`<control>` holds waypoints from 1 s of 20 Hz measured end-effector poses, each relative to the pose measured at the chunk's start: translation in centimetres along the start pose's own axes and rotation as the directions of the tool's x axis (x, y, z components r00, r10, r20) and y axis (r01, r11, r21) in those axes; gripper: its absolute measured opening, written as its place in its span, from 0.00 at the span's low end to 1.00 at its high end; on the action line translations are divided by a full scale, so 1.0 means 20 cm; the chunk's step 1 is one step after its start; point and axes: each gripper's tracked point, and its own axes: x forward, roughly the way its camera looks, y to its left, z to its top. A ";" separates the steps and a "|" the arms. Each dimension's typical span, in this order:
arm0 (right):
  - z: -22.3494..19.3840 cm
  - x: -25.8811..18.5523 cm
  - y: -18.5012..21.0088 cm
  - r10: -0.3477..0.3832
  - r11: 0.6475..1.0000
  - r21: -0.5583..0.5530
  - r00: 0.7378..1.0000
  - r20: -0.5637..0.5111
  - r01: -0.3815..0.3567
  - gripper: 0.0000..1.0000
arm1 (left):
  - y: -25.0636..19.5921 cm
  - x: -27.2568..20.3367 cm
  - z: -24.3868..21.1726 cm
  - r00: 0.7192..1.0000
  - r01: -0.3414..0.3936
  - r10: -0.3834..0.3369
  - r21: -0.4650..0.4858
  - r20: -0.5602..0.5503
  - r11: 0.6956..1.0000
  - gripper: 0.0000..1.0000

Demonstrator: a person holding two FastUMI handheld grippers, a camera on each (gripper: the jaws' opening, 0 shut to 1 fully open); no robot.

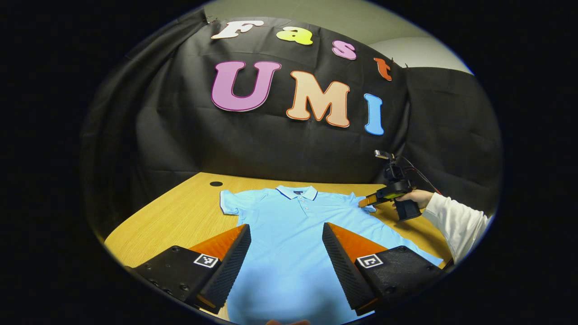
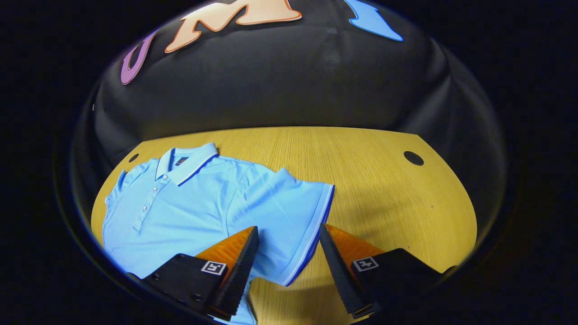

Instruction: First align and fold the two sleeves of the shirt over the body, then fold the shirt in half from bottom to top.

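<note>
The left gripper (image 1: pixel 285 253) hangs spread over the light blue polo shirt (image 1: pixel 289 234), flat on the wooden worktop (image 1: pixel 180 216). At two o'clock, a white-sleeved hand (image 1: pixel 417 197) holds the right gripper (image 2: pixel 285 257), spread around the shirt's sleeve (image 2: pixel 298 212).

Black cloth wall (image 1: pixel 280 149) draped in soft folds across the middle of the left gripper view, with a pale plain wall (image 1: pixel 316 16) above it at the top. Below, a light wood-grain tabletop (image 2: pixel 361 180) with rounded corners, lit evenly and filling the lower centre of the right gripper view. Round dark cable hole (image 2: pixel 413 158) at right there, another (image 1: pixel 216 183) toward the far left corner in the left gripper view.
</note>
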 end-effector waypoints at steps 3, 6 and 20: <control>0.00 0.00 0.02 0.023 1.000 -0.006 1.000 0.009 -0.023 0.73 | -0.01 0.00 -0.01 1.000 0.007 -0.007 -0.009 -0.008 1.000 0.95; 0.00 0.01 0.07 0.049 0.999 0.002 0.999 0.007 -0.049 0.43 | -0.03 0.00 -0.02 1.000 0.014 -0.014 -0.009 -0.015 1.000 0.95; 0.20 -0.10 0.33 0.107 0.987 0.101 0.984 0.144 -0.122 0.02 | -0.04 -0.01 0.00 1.000 0.027 -0.027 -0.002 -0.007 1.000 0.95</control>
